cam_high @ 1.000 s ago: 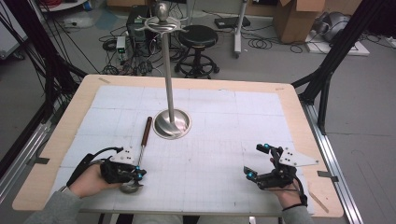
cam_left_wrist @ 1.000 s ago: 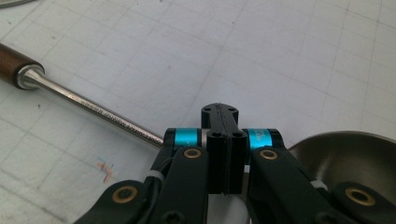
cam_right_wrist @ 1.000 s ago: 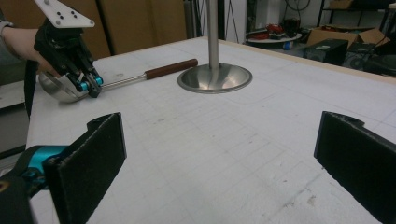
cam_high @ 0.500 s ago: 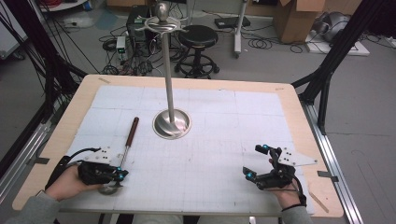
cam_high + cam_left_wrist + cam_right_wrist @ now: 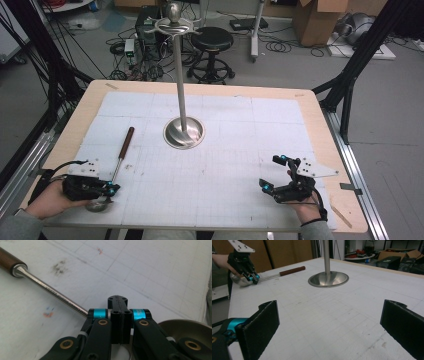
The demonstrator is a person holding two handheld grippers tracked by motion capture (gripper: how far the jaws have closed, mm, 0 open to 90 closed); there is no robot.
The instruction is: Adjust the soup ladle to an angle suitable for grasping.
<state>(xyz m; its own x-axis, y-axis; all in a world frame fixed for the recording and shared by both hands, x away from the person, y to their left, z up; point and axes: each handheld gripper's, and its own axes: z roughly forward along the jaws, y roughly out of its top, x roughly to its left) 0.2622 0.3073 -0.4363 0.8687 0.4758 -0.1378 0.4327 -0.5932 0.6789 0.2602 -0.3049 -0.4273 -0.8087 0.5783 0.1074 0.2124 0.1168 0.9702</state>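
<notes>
The left tool, jaws pressed together, seems clamped on the ladle's metal shaft just above its bowl, at the bench's near-left corner. The right tool gapes wide, holding nothing. One ladle, one stand.

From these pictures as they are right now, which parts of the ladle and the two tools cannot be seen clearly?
- Ladle: in the high view the left tool covers where its jaws meet the stem, and most of the bowl.
- Left tool view: the bowl is cut off by the bottom edge and hidden behind the tool's links; the wooden handle runs off the left edge.
- Right tool: in its own view both open jaws are cut by the frame edges.
- Stand: the right tool view cuts off its top.
</notes>
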